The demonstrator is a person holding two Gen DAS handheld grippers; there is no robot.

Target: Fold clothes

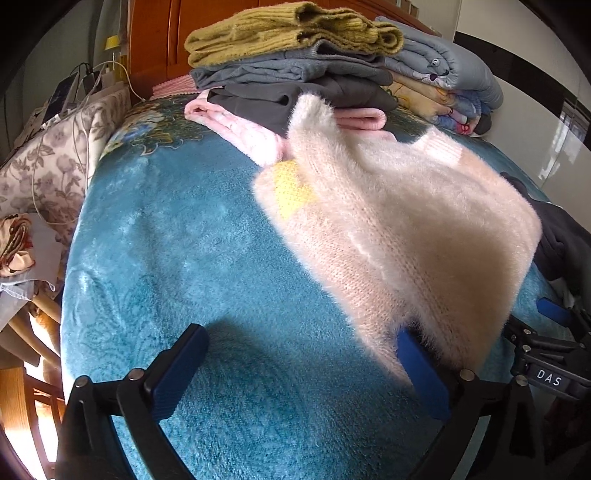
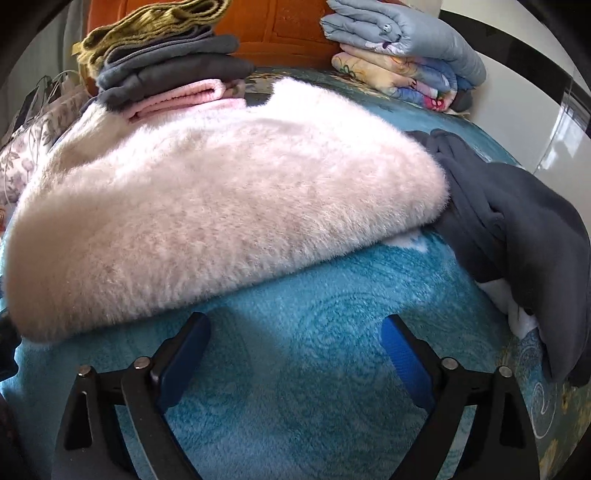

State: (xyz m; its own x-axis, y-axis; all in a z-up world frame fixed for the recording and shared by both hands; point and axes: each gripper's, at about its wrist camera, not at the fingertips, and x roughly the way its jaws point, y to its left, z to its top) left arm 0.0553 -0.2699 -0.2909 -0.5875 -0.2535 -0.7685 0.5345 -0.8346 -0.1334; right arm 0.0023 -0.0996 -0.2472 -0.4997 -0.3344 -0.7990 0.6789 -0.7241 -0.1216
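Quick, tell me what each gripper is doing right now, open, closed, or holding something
Left gripper: open, holding nothing; the fluffy pink sweater drapes over its right finger.
Right gripper: open, empty, over the teal blanket.

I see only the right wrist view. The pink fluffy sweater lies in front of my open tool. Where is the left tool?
Observer: The left tool is open at the sweater's near left corner; fuzzy fabric overlaps its right finger, not clamped.
Operator: Is any mark on the sweater that I do not see?
Observer: Yes, a yellow patch on its left side, toward the folded pile.
Operator: What tops that pile? My view cuts it.
Observer: A folded mustard knit lies on top, over the grey garments.
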